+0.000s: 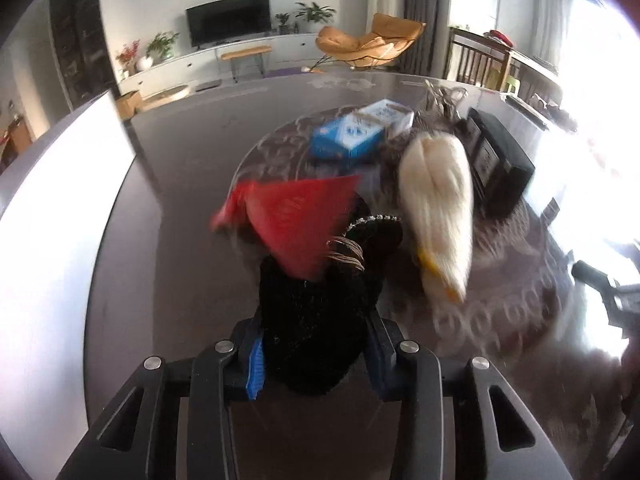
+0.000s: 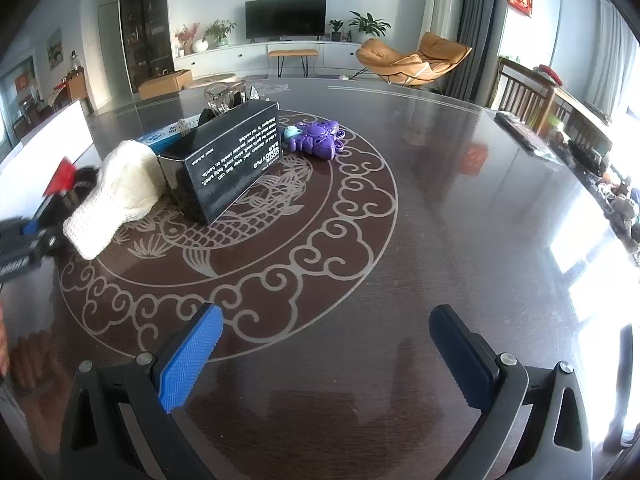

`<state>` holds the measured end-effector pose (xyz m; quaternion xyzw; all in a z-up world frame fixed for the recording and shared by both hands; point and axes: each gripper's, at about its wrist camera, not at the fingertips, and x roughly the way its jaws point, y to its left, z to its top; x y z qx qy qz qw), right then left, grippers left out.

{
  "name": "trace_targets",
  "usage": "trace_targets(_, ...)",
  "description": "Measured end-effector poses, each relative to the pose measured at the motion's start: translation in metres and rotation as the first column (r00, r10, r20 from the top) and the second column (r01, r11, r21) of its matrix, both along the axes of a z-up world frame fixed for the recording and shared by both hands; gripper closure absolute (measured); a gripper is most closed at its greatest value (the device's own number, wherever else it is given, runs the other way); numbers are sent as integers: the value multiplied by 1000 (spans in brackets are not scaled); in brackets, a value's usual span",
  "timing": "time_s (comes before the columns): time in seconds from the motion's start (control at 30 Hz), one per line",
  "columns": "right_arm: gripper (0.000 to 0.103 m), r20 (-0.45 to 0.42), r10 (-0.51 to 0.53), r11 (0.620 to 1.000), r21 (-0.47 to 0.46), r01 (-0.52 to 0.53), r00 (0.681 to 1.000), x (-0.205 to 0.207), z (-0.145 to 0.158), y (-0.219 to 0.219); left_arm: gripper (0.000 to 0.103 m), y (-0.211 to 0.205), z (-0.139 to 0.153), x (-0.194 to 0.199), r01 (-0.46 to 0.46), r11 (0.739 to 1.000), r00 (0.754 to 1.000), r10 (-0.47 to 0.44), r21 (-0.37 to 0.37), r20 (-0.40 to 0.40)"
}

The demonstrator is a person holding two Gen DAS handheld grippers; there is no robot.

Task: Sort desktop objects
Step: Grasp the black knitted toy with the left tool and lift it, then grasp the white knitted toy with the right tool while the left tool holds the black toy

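So the round dark table (image 2: 440, 208) in a living room holds the clutter. Left tongs (image 1: 314, 354) are clamped on a black fuzzy thing (image 1: 316, 320), long axis toward 12 o'clock, white knit hat (image 1: 436, 200) at 1. Right tongs (image 2: 326, 356) gape empty, hat at 10.

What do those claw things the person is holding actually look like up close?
Each claw is a matte black plastic frame with two flat fingers, round silver bolt heads at the joints and triangular cut-outs in the arms. The right claw shows a bright blue ribbed pad on one finger; the left claw has the same blue pads. No cables or sleeves show.
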<state>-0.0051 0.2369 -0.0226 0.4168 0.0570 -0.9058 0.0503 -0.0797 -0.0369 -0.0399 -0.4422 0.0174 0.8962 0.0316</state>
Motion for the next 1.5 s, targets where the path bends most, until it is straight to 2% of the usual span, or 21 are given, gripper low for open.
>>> trace_targets(0.13, 0, 0, 0, 1000, 2, 0, 1000, 0, 0, -1, 60, -2, 1, 50, -56, 998, 998, 56, 12, 21)
trace_targets(0.2, 0, 1, 1, 1000, 7, -1, 1000, 0, -1, -2, 47, -4, -1, 69, -63, 998, 998, 63, 22, 31)
trace_targets(0.27, 0, -1, 1, 1000, 19, -1, 1000, 0, -1, -3, 19, -8, -1, 77, -65, 998, 997, 64, 17, 32)
trace_targets(0.3, 0, -1, 2, 1000, 25, -1, 1000, 0, -1, -4, 16, -9, 0, 78, -64, 998, 998, 63, 12, 26)
trace_targets(0.37, 0, -2, 2, 999, 39, -2, 1000, 1, -1, -7, 15, -11, 1, 78, -54, 999, 999, 54, 5, 9)
trace_targets(0.47, 0, -5, 1, 998, 60, 0, 1000, 2, -2, -10, 15, -9, 0, 63, -25, 999, 999, 24, 26, 31)
trace_targets(0.57, 0, -5, 2, 998, 67, -2, 1000, 2, -2, -11, 13, -2, -9, 55, -3, 1000, 999, 4, -9, 51)
trace_targets(0.7, 0, -3, 0, 998, 59, 0, 1000, 3, -1, -10, 10, -5, -11, 50, -18, 1000, 999, 18, -3, 41)
trace_targets(0.77, 0, -3, 1, 998, 59, -1, 1000, 3, -1, -10, 1, -9, -13, 47, -34, 999, 998, 34, -4, 52)
trace_targets(0.8, 0, -3, 3, 998, 59, -3, 1000, 4, -1, -10, 0, -11, -14, 47, -42, 999, 997, 42, -1, 58)
trace_targets(1.2, 0, -4, 1, 999, 53, -1, 1000, 3, -1, -7, 0, -13, -15, 47, -29, 1000, 998, 29, -1, 62)
trace_targets(1.5, 0, -4, 0, 999, 49, 0, 1000, 3, 0, -6, 0, -25, -14, 45, -120, 993, 991, 120, 1, 57)
